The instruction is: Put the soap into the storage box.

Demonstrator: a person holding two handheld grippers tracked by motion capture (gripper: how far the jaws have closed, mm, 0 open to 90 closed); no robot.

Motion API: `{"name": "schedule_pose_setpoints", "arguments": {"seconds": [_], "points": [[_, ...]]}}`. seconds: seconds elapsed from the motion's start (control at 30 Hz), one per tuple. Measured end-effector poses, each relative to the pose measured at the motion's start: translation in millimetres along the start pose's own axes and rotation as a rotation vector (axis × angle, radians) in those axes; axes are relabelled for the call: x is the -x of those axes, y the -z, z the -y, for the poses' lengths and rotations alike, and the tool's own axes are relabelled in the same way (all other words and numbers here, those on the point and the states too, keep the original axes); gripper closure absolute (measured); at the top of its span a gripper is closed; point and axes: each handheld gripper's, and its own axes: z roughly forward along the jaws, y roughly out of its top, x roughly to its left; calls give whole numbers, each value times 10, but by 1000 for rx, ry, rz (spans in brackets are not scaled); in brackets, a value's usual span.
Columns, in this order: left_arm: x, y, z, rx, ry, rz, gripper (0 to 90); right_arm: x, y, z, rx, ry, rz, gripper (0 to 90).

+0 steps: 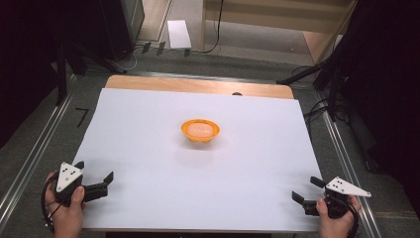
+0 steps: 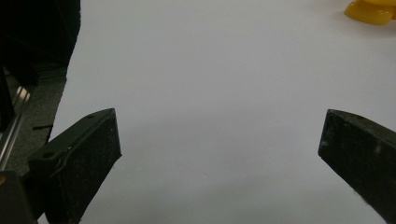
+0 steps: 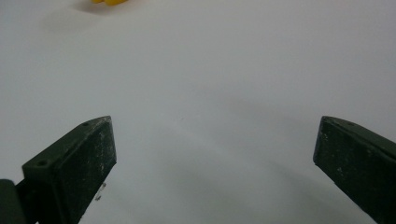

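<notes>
Orange bowl [image 1: 200,130] sits alone on white sheet [image 1: 148,148].

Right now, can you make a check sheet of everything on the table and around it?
Surface: white sheet over a wooden table, flat.
Job's things: one orange bowl upright near the middle, something pale inside.
Clutter: nothing seen on the sheet.
Grippers: left gripper and right gripper at the near corners, jaws wide apart, holding nothing, far from the bowl.
Cables: a black cable loops by the left hand; more cables on the floor at right.
Surroundings: metal rails, white box on the floor behind.
</notes>
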Motion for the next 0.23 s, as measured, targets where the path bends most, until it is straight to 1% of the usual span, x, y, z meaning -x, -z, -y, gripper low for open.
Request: {"name": "schedule_pose_setpoints", "arguments": {"seconds": [0.13, 0.23], "points": [[-1, 2, 0, 1, 1, -1, 0, -11, -5, 3, -3, 6, 11, 0], [-1, 0, 0, 1, 3, -1, 0, -4, 2, 5, 9, -4, 14, 0]]}}
